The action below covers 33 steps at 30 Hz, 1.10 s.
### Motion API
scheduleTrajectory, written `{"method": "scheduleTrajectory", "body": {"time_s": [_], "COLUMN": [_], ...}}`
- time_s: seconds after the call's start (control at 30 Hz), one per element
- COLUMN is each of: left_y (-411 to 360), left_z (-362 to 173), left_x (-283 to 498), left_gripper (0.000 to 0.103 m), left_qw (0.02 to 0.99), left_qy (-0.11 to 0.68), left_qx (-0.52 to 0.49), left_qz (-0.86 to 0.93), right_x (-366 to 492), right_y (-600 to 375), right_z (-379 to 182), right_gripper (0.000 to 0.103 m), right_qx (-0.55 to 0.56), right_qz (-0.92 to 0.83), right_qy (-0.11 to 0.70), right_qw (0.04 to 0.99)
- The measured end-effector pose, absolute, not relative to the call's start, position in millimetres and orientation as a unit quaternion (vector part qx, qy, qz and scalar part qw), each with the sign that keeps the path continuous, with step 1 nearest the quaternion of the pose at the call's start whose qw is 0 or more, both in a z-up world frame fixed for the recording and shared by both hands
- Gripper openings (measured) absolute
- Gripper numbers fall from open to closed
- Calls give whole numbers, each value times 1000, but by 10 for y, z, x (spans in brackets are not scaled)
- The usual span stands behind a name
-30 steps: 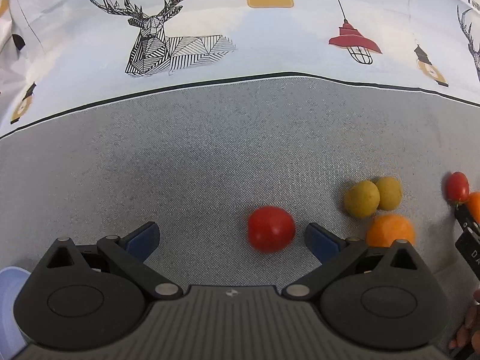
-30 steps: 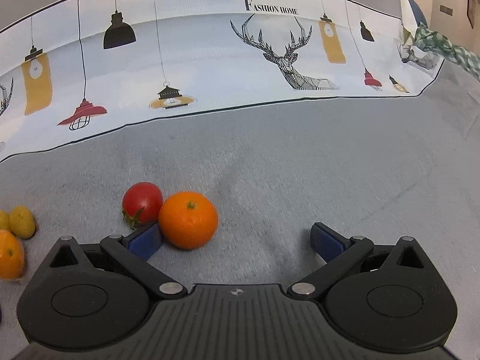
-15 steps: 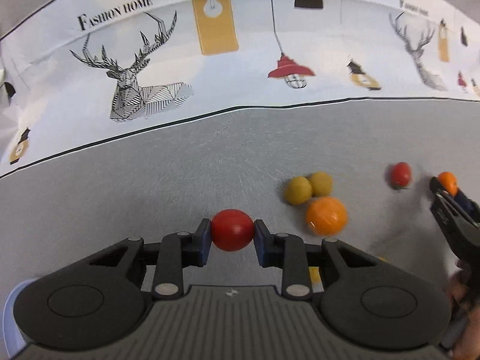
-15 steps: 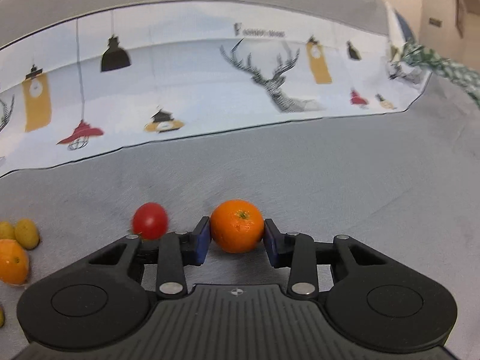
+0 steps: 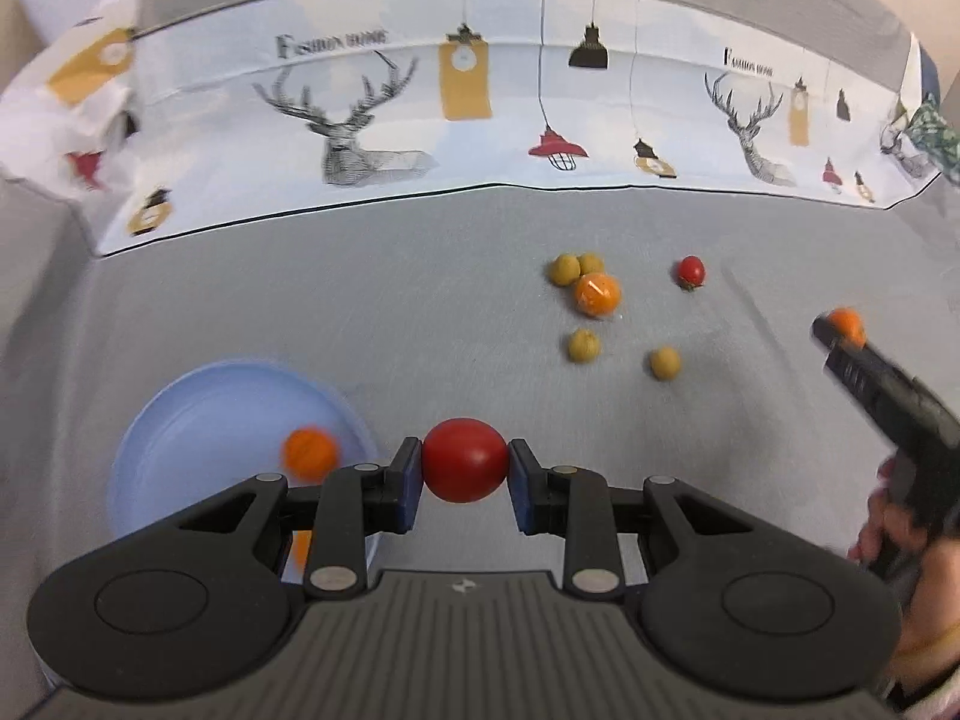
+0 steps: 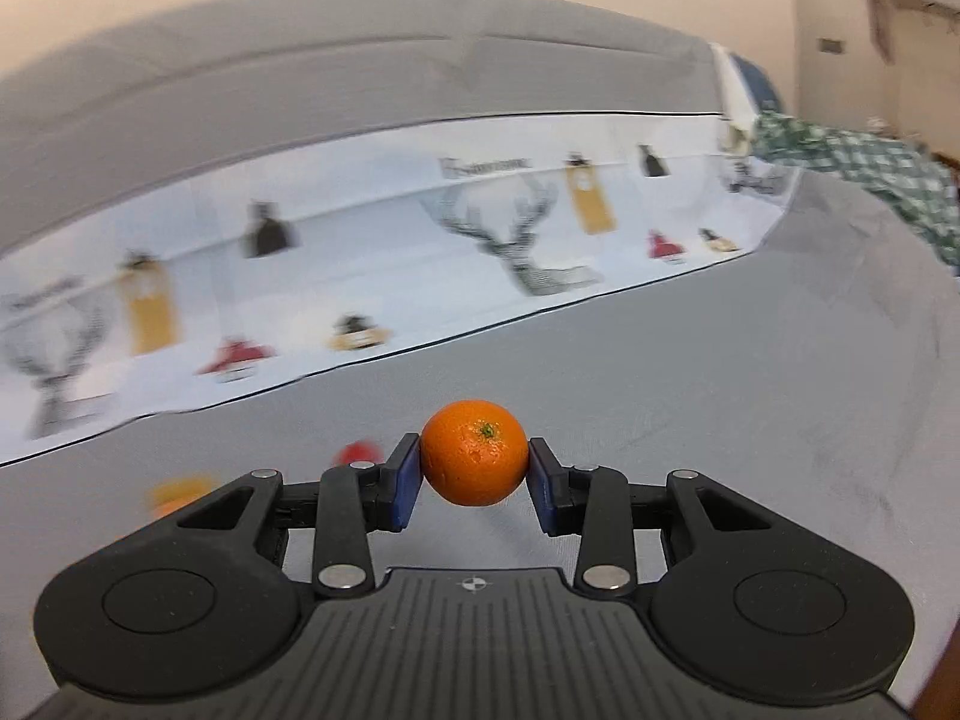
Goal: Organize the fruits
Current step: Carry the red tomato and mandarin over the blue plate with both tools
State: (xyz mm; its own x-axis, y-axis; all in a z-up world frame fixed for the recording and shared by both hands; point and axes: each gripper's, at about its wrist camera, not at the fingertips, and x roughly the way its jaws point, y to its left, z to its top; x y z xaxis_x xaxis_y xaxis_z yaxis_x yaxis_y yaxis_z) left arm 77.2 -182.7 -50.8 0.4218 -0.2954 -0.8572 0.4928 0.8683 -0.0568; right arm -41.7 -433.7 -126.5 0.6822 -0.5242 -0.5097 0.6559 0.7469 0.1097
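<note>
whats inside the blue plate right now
One orange fruit lies in the blue plate. A second orange patch shows lower down, mostly hidden behind the left gripper, which covers the plate's near part.

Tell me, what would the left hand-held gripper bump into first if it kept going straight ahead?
Probably just bare grey tablecloth; the loose fruits sit off to its right. It already holds a tomato.

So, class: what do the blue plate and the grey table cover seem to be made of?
Blue plate: probably plastic, with a smooth, faintly glossy, even pale colour. Grey table cover: likely woven fabric, with a matte, finely speckled surface, though blur leaves the weave uncertain.
</note>
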Motion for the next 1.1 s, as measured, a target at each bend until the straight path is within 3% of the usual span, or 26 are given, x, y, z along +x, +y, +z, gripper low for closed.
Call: {"method": "scheduleTrajectory", "body": {"time_s": [0.27,0.53,0.83,1.1], "left_y": [-893,-44,506,624], "left_z": [-143,61,190,302], "left_x": [177,-366,-757,-875], "left_gripper": [34,34,34,34], "left_qw": [856,877,900,909], "left_qy": [472,448,415,392], "left_qx": [86,74,29,10], "left_qz": [-194,-158,-129,-138], "right_x": [-1010,-1373,-1630,-1712], "right_y": [-3203,-2358,-1448,-1287], "right_z": [-841,-298,78,177], "right_gripper": [39,39,39,39], "right_qx": [138,215,80,46], "right_qz": [-190,-49,34,31], "right_qy": [277,290,271,264], "right_qw": [932,931,959,963]}}
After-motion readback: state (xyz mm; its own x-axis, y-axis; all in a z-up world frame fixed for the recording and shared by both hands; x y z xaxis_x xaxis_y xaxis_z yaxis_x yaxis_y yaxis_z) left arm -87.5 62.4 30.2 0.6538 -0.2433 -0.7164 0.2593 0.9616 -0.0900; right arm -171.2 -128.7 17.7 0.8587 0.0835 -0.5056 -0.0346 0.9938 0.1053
